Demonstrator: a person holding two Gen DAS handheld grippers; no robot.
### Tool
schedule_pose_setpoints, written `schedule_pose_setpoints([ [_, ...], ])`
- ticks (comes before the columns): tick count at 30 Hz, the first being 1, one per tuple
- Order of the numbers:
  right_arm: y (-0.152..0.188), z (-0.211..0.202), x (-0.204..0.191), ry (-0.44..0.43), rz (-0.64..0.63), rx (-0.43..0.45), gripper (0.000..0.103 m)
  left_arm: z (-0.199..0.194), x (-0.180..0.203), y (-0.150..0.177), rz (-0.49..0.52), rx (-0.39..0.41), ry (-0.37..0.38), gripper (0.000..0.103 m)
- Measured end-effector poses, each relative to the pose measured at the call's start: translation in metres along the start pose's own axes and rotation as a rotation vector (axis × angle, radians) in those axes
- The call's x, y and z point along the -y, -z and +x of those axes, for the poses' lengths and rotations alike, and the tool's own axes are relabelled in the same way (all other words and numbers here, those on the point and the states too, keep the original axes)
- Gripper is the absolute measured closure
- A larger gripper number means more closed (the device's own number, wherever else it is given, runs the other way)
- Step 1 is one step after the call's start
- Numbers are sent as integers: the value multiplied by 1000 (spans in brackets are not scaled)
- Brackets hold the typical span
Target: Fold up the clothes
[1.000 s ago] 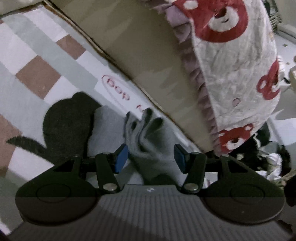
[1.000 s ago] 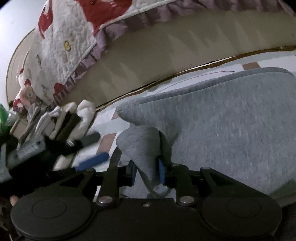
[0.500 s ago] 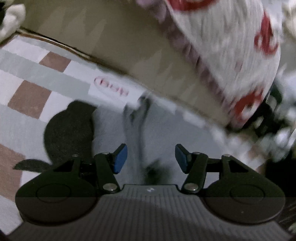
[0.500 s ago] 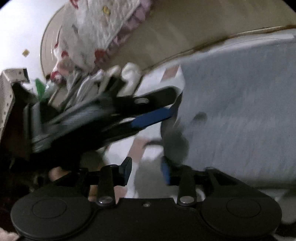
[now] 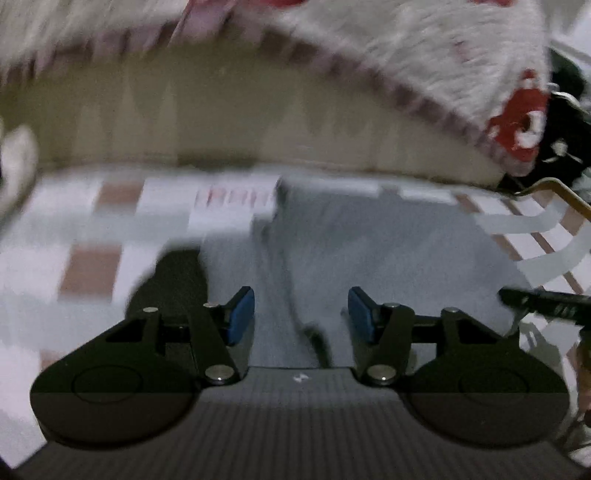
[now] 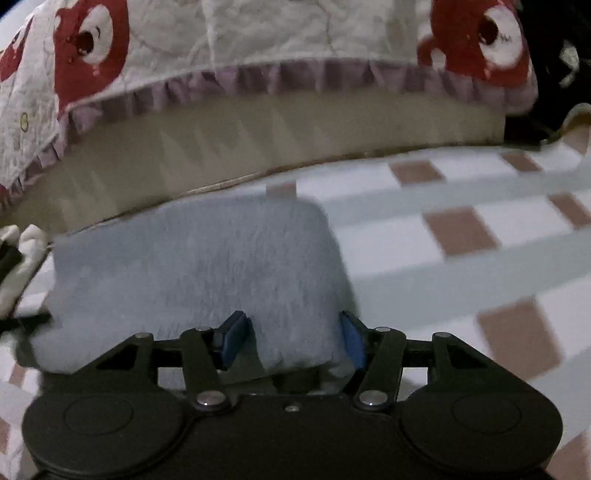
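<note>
Grey garment [image 6: 199, 266] is being released: right gripper [image 6: 291, 339] jaws have just been opening around it, left gripper [image 5: 301, 314] is being held open; regrasping seems next.

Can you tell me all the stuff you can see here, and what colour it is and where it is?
grey garment: one, light grey, folded into a block, lying on the checked blanket in front of both grippers.
checked blanket: one, white and pale green with brown squares, spread under the garment.
bear quilt: one, white with red bears and a purple frill, hanging over the top of the view.
beige panel: one, beige, upright under the quilt's frill, behind the blanket.
white cloth item: one, white, at the left edge in the right wrist view; too blurred to name.
left gripper: one, black with blue pads, open over the garment.
right gripper: one, black with blue pads, jaws have just been opening, garment's near edge between them.
</note>
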State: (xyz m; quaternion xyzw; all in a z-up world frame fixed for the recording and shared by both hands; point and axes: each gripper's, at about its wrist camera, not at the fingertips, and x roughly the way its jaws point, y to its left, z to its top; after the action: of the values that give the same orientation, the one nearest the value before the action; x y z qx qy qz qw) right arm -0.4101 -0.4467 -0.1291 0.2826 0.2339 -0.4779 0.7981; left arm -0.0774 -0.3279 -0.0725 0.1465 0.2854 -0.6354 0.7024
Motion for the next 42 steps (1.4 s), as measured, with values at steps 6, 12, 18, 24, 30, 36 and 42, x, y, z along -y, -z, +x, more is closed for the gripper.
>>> schedule_pose_setpoints([
  [6, 2, -2, 15, -86, 69, -7, 39, 30, 9, 0, -66, 38, 29, 51],
  [12, 14, 2, 36, -209, 192, -29, 37, 36, -21, 6, -138, 9, -223, 53],
  [18, 13, -1, 45, -221, 107, -200, 34, -17, -71, 2, -344, 5, -218, 48],
  [24, 7, -37, 64, -73, 89, -101, 34, -31, -100, 33, -646, -63, 120, 46],
  [30, 13, -18, 85, -371, 579, -57, 32, -9, -89, 42, -629, -96, 83, 43],
  [36, 29, 6, 74, -259, 699, -62, 31, 13, -105, 44, -651, -55, 74, 42],
  [42, 42, 19, 80, -280, 777, -51, 20, 40, -128, 57, -824, -86, 220, 42],
])
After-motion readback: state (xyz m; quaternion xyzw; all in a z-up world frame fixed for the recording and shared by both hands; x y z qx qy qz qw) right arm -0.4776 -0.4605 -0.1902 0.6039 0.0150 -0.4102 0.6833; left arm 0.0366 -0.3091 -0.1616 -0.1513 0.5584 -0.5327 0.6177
